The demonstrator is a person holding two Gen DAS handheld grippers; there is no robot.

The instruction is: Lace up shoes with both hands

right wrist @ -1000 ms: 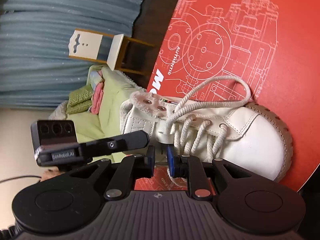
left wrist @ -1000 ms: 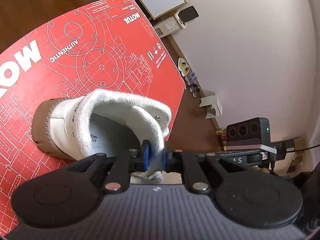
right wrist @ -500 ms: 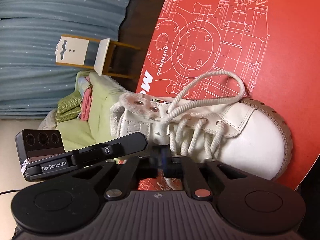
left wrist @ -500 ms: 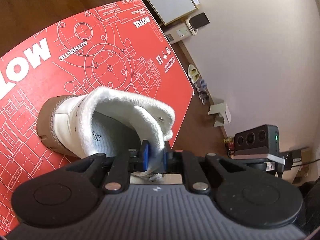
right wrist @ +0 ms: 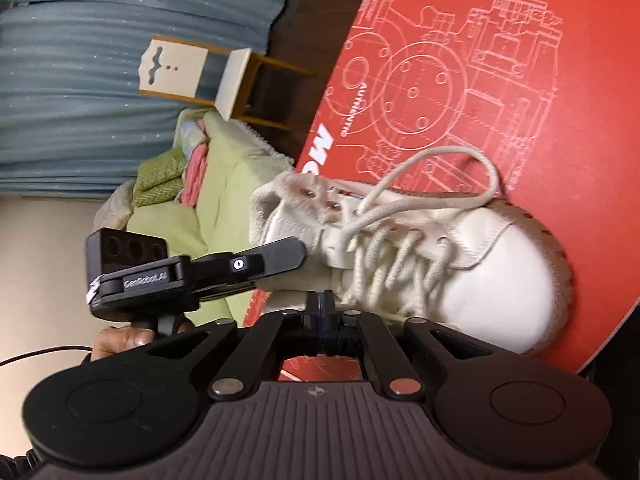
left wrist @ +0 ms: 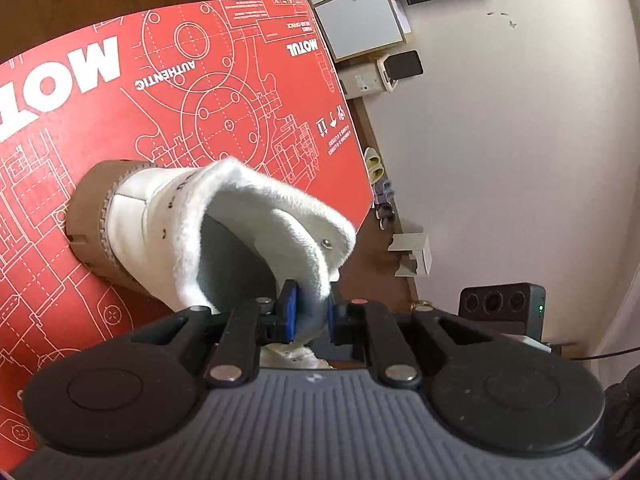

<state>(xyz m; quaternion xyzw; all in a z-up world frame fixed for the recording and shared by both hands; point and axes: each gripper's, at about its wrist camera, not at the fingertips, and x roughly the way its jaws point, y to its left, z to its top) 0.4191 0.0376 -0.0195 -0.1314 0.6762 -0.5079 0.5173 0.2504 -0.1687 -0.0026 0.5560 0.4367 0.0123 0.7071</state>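
Between the blue pads of the left gripper sits the fleecy collar edge of the white boot; the jaws are clamped on this edge while they are opening a little. Beyond them the boot lies on its side on a red printed board, with its mouth turned to the camera and its brown sole to the left. Farther off are a dark wooden floor and a white wall.

Close before the right gripper the jaws look nearly together, but they are blurred and are opening; I see nothing between them. The boot lies just behind them, toe to the right. Only this view shows the lace: it is crossed through the lower eyelets, and one loose loop curves over the red board. It shows also the left gripper reaching the collar, with a hand under it. Behind stand a small chair and a blue curtain.
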